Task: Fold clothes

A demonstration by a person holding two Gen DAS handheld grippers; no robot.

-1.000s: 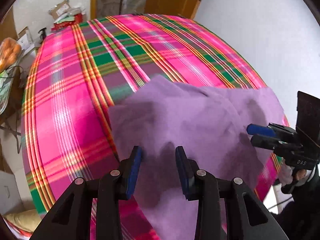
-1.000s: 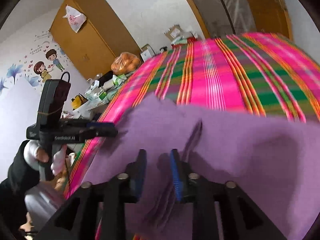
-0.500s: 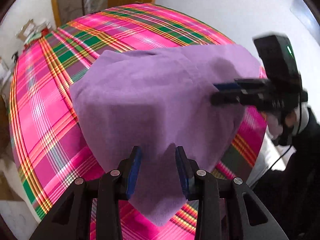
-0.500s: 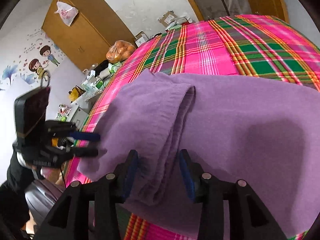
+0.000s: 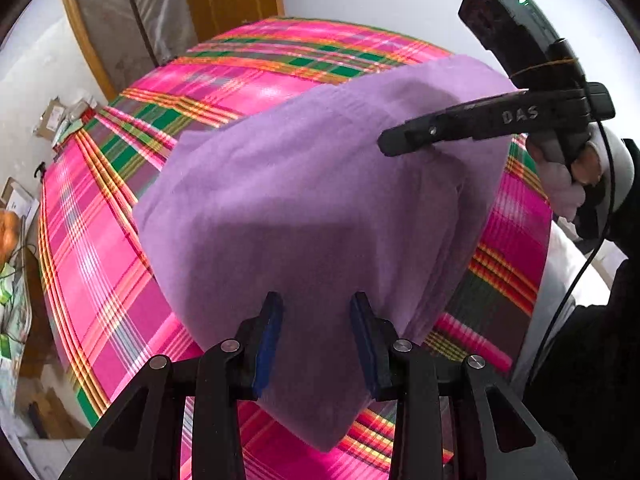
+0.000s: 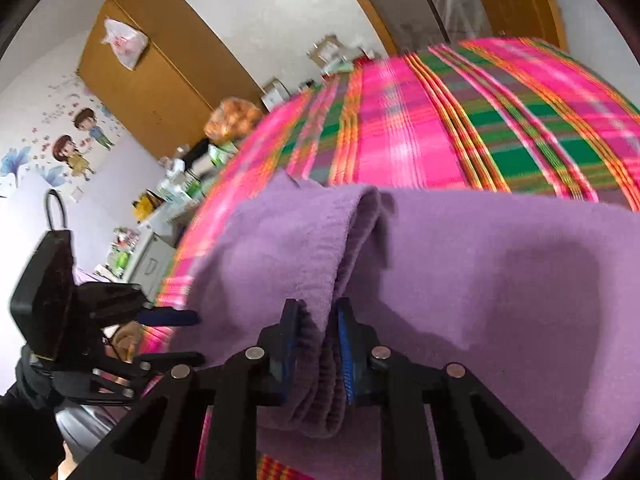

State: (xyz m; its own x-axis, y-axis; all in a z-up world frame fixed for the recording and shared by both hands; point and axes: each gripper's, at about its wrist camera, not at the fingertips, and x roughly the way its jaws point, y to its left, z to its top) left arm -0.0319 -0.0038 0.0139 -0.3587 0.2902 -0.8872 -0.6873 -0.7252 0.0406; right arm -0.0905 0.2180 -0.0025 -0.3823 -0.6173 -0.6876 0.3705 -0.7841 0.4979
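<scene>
Right gripper (image 6: 316, 350) pinching purple cloth (image 6: 480, 280)

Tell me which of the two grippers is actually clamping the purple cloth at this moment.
The right gripper: its fingers are pinched on a bunched fold of the purple cloth. The left gripper has its fingers spread apart above the cloth, gripping nothing.

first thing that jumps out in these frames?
The purple cloth, spread over the middle of a loud pink-and-green plaid bedcover. In the right wrist view, the right hand-held gripper pinches a bunched fold of it at the near edge. The left hand-held gripper is open over the cloth's near corner.
</scene>
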